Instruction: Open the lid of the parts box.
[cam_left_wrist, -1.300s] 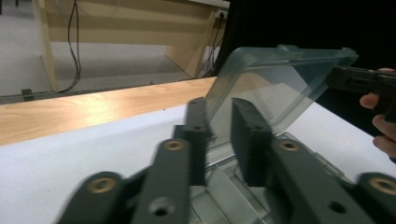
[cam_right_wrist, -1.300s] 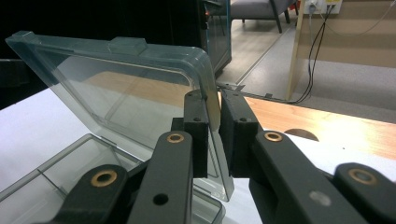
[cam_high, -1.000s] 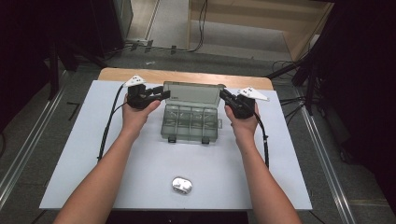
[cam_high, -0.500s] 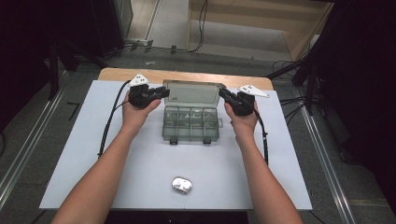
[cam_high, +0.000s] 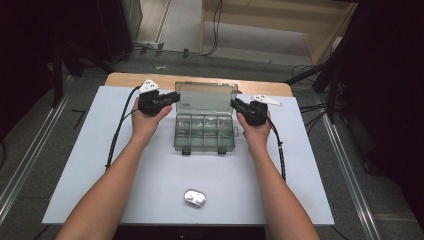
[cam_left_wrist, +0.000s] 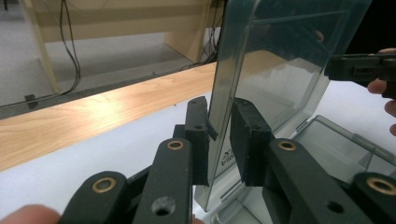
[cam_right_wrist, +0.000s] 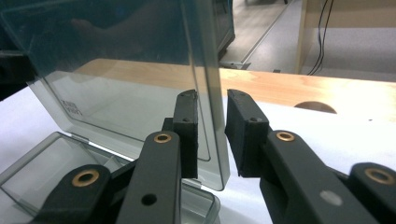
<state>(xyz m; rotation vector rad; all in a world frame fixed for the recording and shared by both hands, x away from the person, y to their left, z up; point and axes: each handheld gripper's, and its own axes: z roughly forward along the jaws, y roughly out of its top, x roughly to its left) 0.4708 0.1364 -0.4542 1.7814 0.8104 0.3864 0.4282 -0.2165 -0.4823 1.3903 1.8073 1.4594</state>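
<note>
High view showed the clear compartment box (cam_high: 204, 131) mid-table on the white sheet (cam_high: 100, 170), its lid (cam_high: 205, 98) upright. Left gripper (cam_left_wrist: 219, 140) had just been closing around the lid's edge, a gap remaining; right gripper (cam_right_wrist: 211, 135), just opening, straddled the opposite edge unpressed

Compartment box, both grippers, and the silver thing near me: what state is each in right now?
Compartment box: open, base flat on the white mat.
Lid: raised, standing about upright.
Left gripper: jaws have just been closing, straddling the lid's edge with a gap showing at one pad.
Right gripper: jaws have just been opening, either side of the lid's other edge, not pressing.
Silver object: lying untouched on the mat.
</note>
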